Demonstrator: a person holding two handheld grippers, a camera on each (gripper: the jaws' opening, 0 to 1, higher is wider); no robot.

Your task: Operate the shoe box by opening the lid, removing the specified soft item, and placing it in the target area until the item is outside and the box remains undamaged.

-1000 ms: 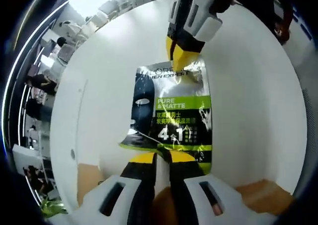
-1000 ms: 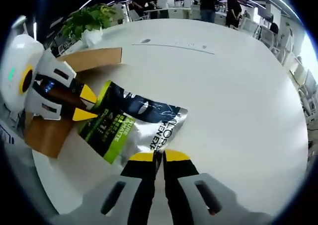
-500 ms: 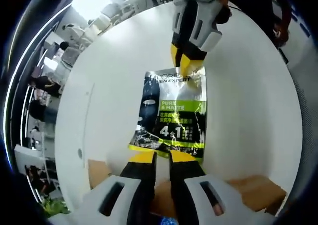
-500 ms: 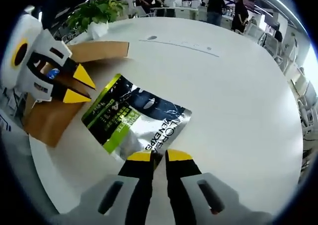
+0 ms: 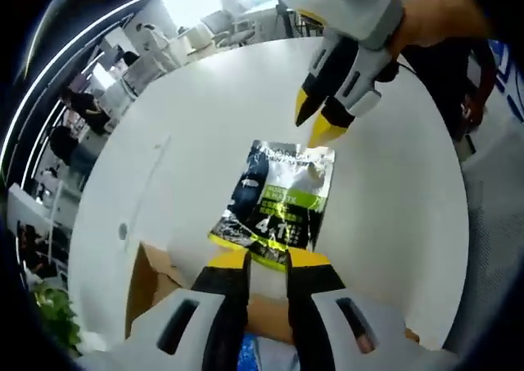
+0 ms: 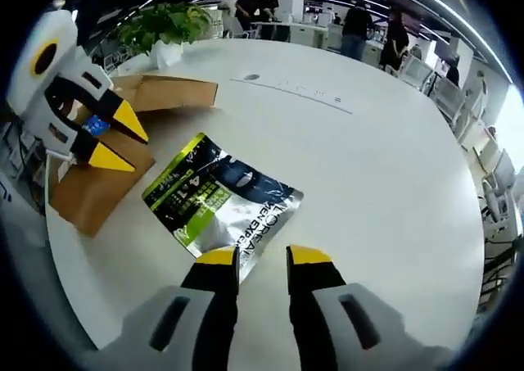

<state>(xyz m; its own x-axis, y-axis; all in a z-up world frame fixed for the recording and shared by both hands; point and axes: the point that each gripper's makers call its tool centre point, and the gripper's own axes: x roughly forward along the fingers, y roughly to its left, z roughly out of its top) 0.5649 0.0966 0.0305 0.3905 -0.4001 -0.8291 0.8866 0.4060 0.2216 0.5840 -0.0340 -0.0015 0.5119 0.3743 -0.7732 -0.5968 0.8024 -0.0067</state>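
Right gripper view: left gripper [image 6: 105,137] above cardboard box [image 6: 90,191], jaws parted, empty. Packet [image 6: 219,203] flat on white table [image 6: 385,183], beside box, outside it. Right gripper [image 6: 259,257] above packet's near edge, jaws apart, holding nothing. Left gripper view: packet [image 5: 278,199] between both grippers, touching neither.

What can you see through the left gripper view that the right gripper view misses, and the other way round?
Left gripper view alone: the person's hand holding the right gripper, seen from the front, jaws apart above the packet.

Right gripper view alone: a potted plant at the table's far edge, people standing beyond it, and the left gripper over the box.

Both: the white table, the silver-and-green packet lying flat on it, and the brown cardboard box.
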